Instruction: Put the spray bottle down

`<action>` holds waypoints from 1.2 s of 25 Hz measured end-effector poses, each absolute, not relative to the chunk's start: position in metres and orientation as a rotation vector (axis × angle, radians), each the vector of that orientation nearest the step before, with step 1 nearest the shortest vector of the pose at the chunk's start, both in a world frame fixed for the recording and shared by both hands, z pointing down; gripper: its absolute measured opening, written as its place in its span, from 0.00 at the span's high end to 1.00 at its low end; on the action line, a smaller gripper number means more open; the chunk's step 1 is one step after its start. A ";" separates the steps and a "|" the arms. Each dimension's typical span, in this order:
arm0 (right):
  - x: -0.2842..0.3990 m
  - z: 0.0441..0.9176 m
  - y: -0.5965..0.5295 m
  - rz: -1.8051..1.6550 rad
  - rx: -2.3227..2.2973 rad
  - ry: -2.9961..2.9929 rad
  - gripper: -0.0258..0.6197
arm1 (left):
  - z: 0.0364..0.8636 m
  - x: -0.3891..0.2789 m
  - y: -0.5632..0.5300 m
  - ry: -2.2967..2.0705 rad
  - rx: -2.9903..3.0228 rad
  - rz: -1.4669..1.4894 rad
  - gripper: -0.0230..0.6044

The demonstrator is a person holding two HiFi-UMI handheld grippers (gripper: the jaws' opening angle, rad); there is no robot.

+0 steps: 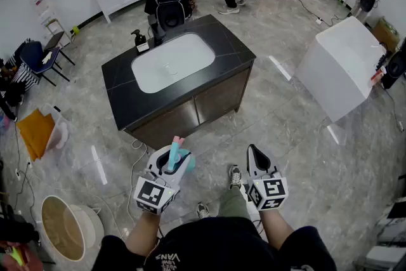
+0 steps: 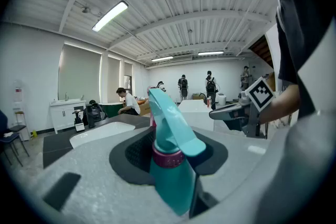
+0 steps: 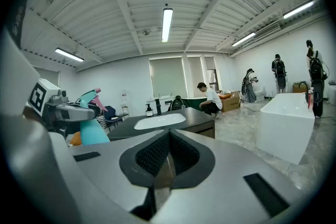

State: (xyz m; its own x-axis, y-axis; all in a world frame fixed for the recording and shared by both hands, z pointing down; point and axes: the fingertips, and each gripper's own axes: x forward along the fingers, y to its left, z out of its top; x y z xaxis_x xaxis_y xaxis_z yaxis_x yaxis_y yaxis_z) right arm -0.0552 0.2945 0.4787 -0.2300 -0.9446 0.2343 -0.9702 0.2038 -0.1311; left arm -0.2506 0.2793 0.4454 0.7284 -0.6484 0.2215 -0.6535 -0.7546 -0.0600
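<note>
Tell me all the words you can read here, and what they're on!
"VANS": upside down on the person's black shirt.
Label on the pump bottle on the counter: too small to read.
Square markers on the cubes: patterns only, no words.

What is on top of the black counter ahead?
A white sink set into the counter and a dark pump bottle by its far left corner. The cabinet below is closed, its inside hidden.
</note>
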 end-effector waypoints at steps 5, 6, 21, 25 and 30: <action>-0.043 0.474 0.276 0.399 1.913 -2.364 0.96 | 0.445 -0.239 0.259 -1.089 2.886 0.357 0.71; -0.039 0.474 0.271 0.400 1.921 -2.366 0.96 | 0.447 -0.237 0.254 -1.083 2.886 0.356 0.71; 0.014 0.469 0.177 0.417 1.912 -2.383 0.96 | 0.438 -0.184 0.158 -1.100 2.891 0.364 0.71; 0.032 0.469 0.145 0.410 1.879 -2.408 0.96 | 0.441 -0.165 0.128 -1.125 2.889 0.360 0.71; 0.054 0.467 0.106 0.400 1.814 -2.450 0.95 | 0.440 -0.137 0.094 -1.162 2.870 0.349 0.71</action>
